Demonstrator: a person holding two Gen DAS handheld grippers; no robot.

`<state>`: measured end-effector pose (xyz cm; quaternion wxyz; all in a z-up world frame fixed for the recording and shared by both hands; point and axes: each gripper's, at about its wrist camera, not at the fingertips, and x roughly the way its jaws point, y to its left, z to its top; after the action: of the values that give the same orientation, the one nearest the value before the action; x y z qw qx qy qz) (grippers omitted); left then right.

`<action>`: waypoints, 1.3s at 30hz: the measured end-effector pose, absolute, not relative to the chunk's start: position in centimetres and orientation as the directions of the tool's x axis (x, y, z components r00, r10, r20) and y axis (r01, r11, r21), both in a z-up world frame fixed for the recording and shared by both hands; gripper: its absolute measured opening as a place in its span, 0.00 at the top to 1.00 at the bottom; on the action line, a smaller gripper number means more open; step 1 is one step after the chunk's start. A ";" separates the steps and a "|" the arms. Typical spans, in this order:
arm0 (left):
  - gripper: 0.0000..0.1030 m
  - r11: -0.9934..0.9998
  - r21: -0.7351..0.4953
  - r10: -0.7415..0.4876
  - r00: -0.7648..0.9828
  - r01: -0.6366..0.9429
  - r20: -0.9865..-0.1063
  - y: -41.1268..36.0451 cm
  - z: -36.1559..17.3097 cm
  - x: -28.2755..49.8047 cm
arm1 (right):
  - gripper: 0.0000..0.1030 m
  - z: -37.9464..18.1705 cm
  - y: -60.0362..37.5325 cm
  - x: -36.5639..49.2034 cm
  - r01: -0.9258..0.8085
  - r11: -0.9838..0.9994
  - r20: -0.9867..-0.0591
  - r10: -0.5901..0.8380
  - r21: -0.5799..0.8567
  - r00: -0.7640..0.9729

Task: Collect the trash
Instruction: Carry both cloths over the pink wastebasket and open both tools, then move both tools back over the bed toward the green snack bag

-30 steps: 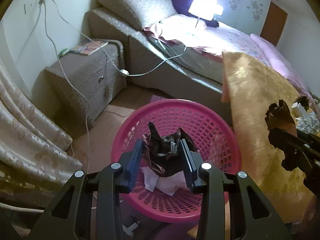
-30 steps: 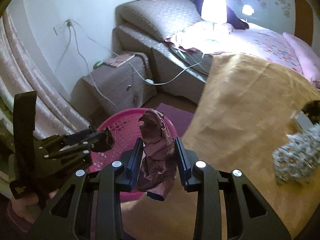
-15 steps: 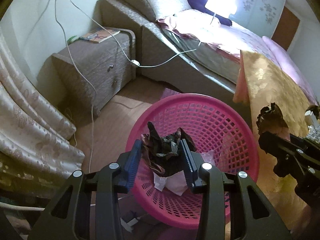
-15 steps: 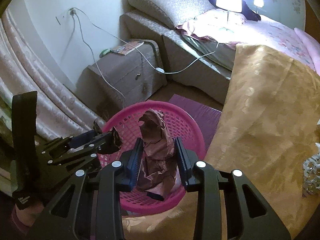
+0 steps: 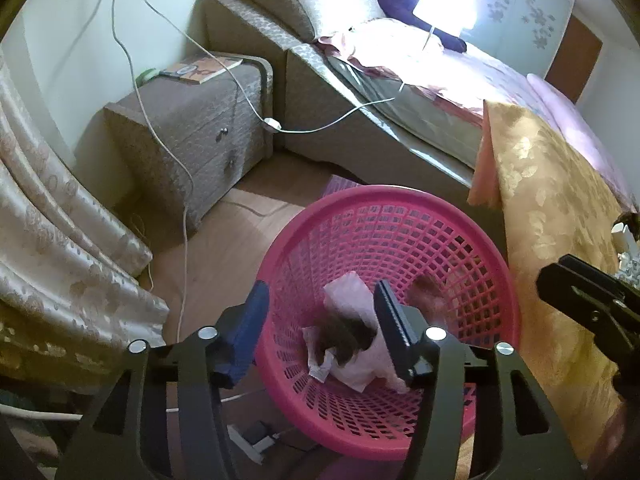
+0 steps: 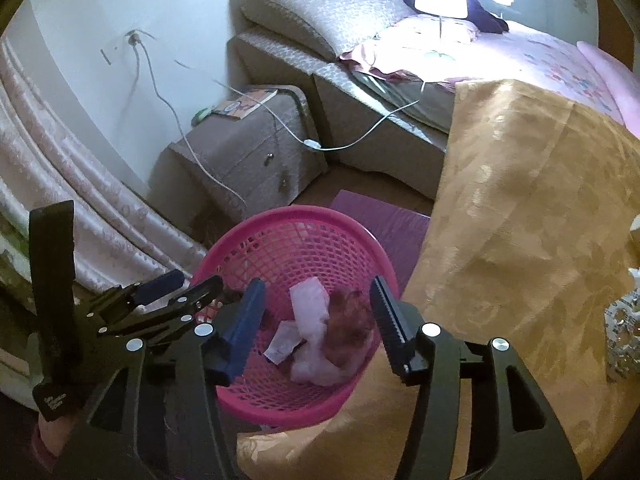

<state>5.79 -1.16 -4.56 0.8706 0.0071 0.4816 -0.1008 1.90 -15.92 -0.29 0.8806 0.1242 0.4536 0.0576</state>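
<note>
Pink basket (image 5: 472, 240) under both gaping empty grippers, silvery wad (image 6: 624, 340) only in right view

No legible text. Small white print on left gripper (image 6: 176, 294) handle, too blurred to read. Book (image 5: 200, 70) cover on nightstand (image 5: 192, 132): illustration only, unreadable.

In the basket (image 5: 400, 208), the dark scrap (image 5: 340, 338) was motion-blurred, its shape unreadable; a brown scrap (image 6: 348, 324) beside it was blurred too. The white papers (image 5: 356, 364) lay partly hidden behind the left gripper's finger (image 5: 394, 330). The basket's near rim was hidden by the gripper bodies. Right of the basket, a silvery object (image 6: 622, 336) was cut off by the edge.
</note>
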 end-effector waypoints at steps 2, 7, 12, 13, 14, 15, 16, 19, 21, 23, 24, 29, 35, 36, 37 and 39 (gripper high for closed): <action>0.44 0.979 -0.087 -0.171 0.518 0.183 -0.838 -1.3 -4.5 5.7 | 0.48 -0.1 -16.1 1.6 0.014 0.962 -0.781 0.213 0.273 0.587; 0.40 0.978 -0.079 -0.171 0.528 0.192 -0.832 -1.6 -4.4 5.5 | 0.48 0.3 -16.6 0.4 0.023 0.963 -0.770 0.201 0.270 0.606; 0.40 0.976 -0.091 -0.185 0.532 0.198 -0.826 -2.0 -4.1 5.1 | 0.48 0.6 -17.5 -1.2 0.043 0.967 -0.762 0.172 0.253 0.625; 0.40 0.975 -0.091 -0.188 0.533 0.203 -0.825 -2.3 -4.0 4.9 | 0.48 0.7 -17.7 -1.6 0.049 0.967 -0.760 0.164 0.249 0.629; 0.40 0.974 -0.090 -0.191 0.534 0.209 -0.823 -2.5 -3.9 4.8 | 0.48 0.8 -18.0 -2.0 0.058 0.968 -0.759 0.154 0.244 0.633; 0.40 0.972 -0.087 -0.194 0.538 0.218 -0.820 -2.8 -3.8 4.5 | 0.48 0.8 -18.3 -2.3 0.065 0.968 -0.757 0.147 0.242 0.636; 0.40 0.970 -0.086 -0.200 0.541 0.228 -0.817 -3.2 -3.7 4.3 | 0.48 0.8 -18.7 -2.7 0.073 0.968 -0.756 0.140 0.241 0.639; 0.40 0.961 -0.089 -0.223 0.543 0.263 -0.809 -4.2 -3.4 3.7 | 0.48 0.9 -20.1 -4.1 0.105 0.966 -0.752 0.115 0.238 0.649; 0.40 0.952 -0.088 -0.242 0.542 0.295 -0.805 -5.2 -3.2 3.0 | 0.48 0.9 -21.0 -5.0 0.129 0.964 -0.752 0.093 0.231 0.653; 0.40 0.943 -0.086 -0.258 0.541 0.322 -0.801 -6.1 -3.1 2.4 | 0.48 1.0 -22.0 -5.9 0.153 0.962 -0.750 0.070 0.224 0.658; 0.40 0.939 -0.087 -0.266 0.539 0.334 -0.799 -6.5 -3.0 2.2 | 0.48 1.1 -22.5 -6.3 0.163 0.962 -0.749 0.059 0.219 0.660; 0.40 0.912 -0.080 -0.306 0.537 0.401 -0.786 -8.6 -2.6 0.6 | 0.48 1.9 -24.8 -9.6 0.229 0.959 -0.732 -0.035 0.167 0.680; 0.40 0.884 -0.078 -0.343 0.526 0.461 -0.778 -10.5 -2.4 -0.8 | 0.48 2.8 -28.6 -14.2 0.336 0.939 -0.715 -0.185 0.074 0.674; 0.40 0.879 -0.078 -0.350 0.524 0.470 -0.777 -10.7 -2.3 -1.1 | 0.48 2.9 -29.2 -15.0 0.353 0.934 -0.712 -0.208 0.059 0.670; 0.40 0.875 -0.080 -0.355 0.522 0.478 -0.775 -10.8 -2.3 -1.2 | 0.48 3.0 -30.0 -15.9 0.373 0.927 -0.710 -0.236 0.041 0.664; 0.40 0.866 -0.082 -0.369 0.517 0.494 -0.772 -11.2 -2.2 -1.5 | 0.48 3.0 -31.2 -17.2 0.408 0.913 -0.708 -0.283 0.008 0.648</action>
<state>-1.53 -11.20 -2.23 0.8678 0.0740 0.4239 -0.2485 -17.23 -31.19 3.03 0.9038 0.0835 0.3738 -0.1910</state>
